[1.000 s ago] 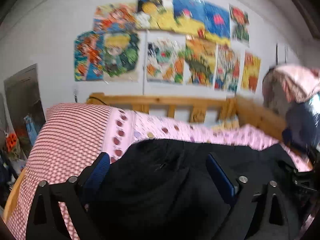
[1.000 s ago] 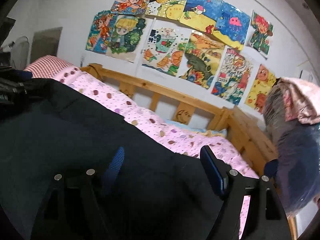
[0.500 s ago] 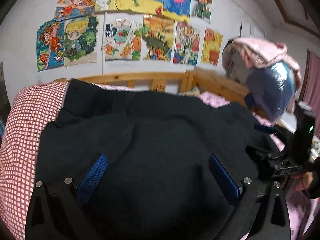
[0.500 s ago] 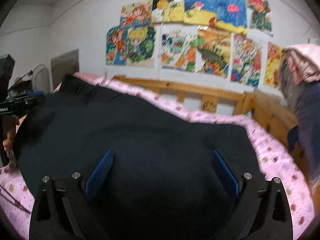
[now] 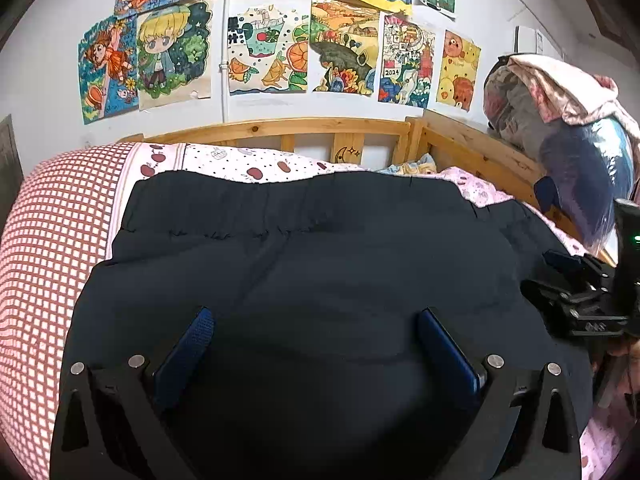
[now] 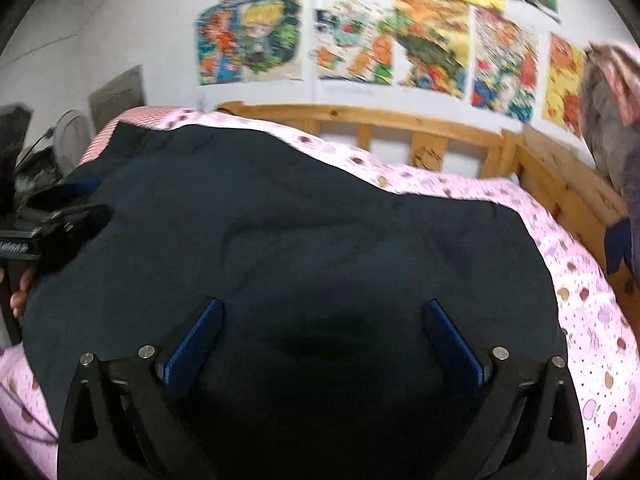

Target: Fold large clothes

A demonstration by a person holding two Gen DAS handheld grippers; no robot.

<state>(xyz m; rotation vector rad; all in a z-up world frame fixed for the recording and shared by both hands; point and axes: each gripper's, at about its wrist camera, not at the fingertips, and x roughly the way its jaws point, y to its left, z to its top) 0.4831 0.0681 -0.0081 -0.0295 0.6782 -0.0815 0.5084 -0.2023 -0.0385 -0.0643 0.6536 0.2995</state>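
Looking along your left gripper [image 5: 316,332], you see its jaws spread wide, holding nothing, above the dark navy trousers [image 5: 304,264]. These lie flat on the pink patterned bedsheet [image 5: 240,162], the elastic waistband [image 5: 280,208] toward the wooden bed rail [image 5: 280,126]. Your right gripper [image 6: 322,330] is opening its jaws, almost at the widest, with only trousers cloth below them and nothing gripped.

Soft, even indoor light, no glare. The left wrist view is sharp. The right wrist view is motion-blurred, mostly at the colourful paper drawings on the white wall [image 6: 400,40] beyond the fingers; both views bend strongly and darken at the edges.
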